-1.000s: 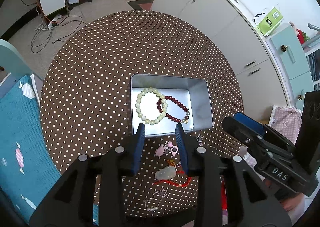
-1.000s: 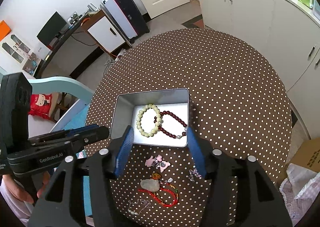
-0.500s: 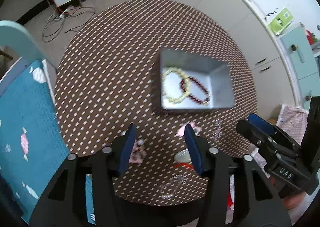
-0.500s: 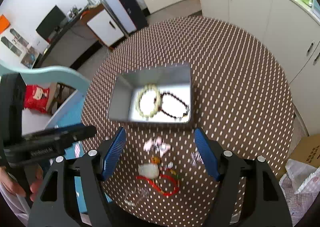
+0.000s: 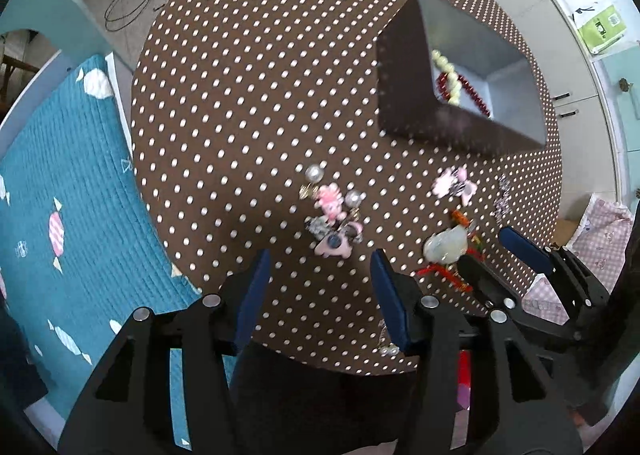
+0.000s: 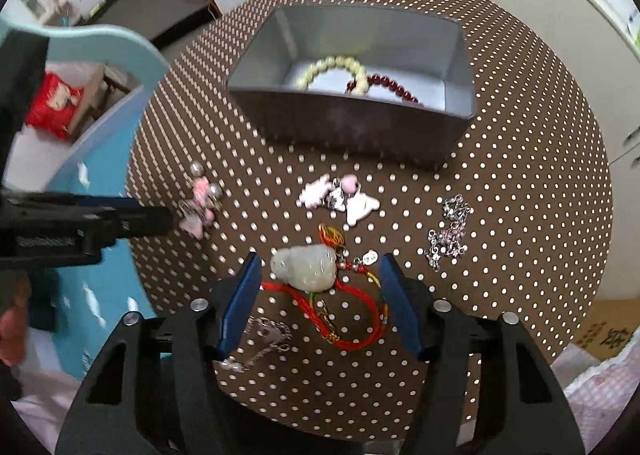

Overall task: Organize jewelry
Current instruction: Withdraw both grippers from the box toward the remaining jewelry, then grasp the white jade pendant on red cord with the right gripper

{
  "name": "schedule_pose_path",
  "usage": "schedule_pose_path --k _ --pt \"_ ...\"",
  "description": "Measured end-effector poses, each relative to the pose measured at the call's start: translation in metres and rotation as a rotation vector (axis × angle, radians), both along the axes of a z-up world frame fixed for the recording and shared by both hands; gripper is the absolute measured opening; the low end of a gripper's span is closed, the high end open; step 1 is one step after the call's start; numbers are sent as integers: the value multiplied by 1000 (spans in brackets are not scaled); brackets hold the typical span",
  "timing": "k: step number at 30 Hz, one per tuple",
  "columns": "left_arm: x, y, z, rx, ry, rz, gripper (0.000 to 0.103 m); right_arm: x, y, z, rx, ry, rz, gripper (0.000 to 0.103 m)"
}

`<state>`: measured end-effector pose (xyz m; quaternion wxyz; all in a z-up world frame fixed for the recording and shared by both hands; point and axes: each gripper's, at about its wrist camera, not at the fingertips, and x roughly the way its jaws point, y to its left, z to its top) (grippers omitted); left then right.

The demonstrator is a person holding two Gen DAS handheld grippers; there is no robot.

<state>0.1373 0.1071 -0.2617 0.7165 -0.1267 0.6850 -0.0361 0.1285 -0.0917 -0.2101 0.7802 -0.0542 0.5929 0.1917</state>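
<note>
Round table [image 5: 240,103] with a brown polka-dot cloth, and a grey metal tin [image 6: 352,135] sitting toward the far side of it. Inside the tin there's already a pale green bead bracelet [image 6: 340,67] overlapping a dark red bead bracelet [image 6: 388,89].

The rest of the jewelry is loose on the cloth in front of the tin. Left gripper [image 5: 318,279] points steeply down, jaws apart with nothing between them, just short of a little heap of pink charms and silvery beads [image 5: 332,215] (can't tell exactly what each piece is, it's a bit blurry).

Right gripper [image 6: 320,287] is over the red cord bracelet [image 6: 352,319] with the pale jade-looking stone [image 6: 306,269]. Its blue pads sit either side of the stone and cord and the jaws are closing, but the pads aren't pressing on it.

Also on the cloth: a cluster of pink-white charms [image 6: 340,199] just in front of the tin, a silver chain piece [image 6: 448,231] off to the right, and another silvery chain [image 6: 264,339] near the right gripper's left pad.

A teal cushioned chair [image 5: 60,175] is beside the table.
</note>
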Motion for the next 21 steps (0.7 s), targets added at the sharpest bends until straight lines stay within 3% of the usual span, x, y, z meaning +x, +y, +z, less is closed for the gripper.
schedule_pose_path --k 8,14,21 --pt "-10 6 -14 -3 30 2 53 -14 28 -14 -110 -47 73 51" --pt "-10 3 -19 -17 43 -6 53 -23 42 -25 -176 -92 109 40" --pt "-8 -8 -25 -24 44 -25 53 -24 43 -29 -166 -111 120 40"
